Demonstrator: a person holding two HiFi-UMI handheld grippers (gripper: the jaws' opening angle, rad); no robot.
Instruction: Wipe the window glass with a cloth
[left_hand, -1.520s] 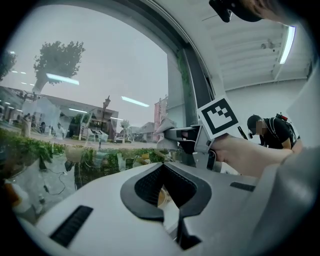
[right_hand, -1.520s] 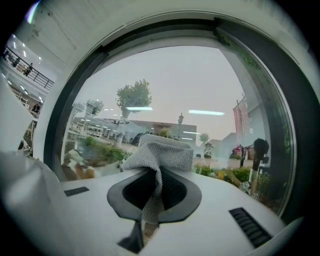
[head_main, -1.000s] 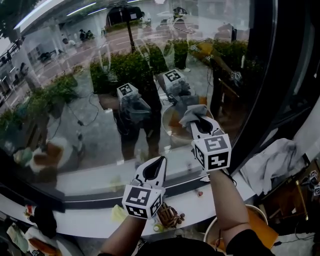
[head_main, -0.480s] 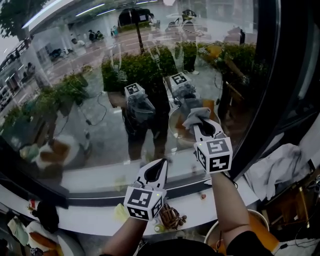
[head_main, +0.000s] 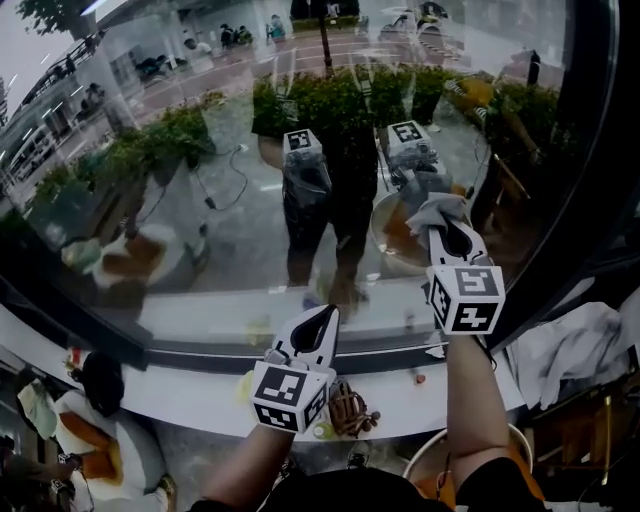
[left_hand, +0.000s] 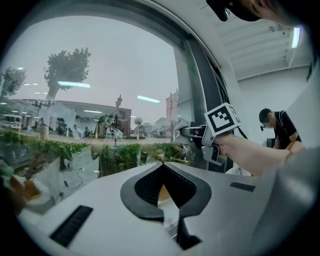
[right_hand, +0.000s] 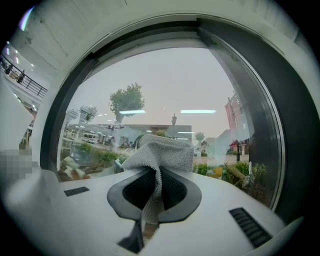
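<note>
The window glass (head_main: 220, 150) fills the upper head view and mirrors both grippers. My right gripper (head_main: 440, 222) is raised against the pane's right side, shut on a grey cloth (head_main: 436, 209) that bunches out past its tips. In the right gripper view the cloth (right_hand: 159, 156) hangs from between the jaws, right in front of the glass (right_hand: 165, 90). My left gripper (head_main: 322, 318) sits lower, near the sill, its jaws together with nothing between them. The left gripper view has the right gripper (left_hand: 187, 133) and its cloth (left_hand: 179, 125) at the glass (left_hand: 90, 85).
A dark window frame (head_main: 560, 200) runs up the right side. A white sill (head_main: 190, 385) lies below the pane, with small items and a brown bundle (head_main: 350, 408) on it. A pale cloth (head_main: 575, 345) lies at the right. A person (left_hand: 277, 127) stands behind in the room.
The view has shifted, so the sill and both grippers sit lower and more rightward in frame. The right gripper keeps its hold on the cloth at the glass; the left stays low.
</note>
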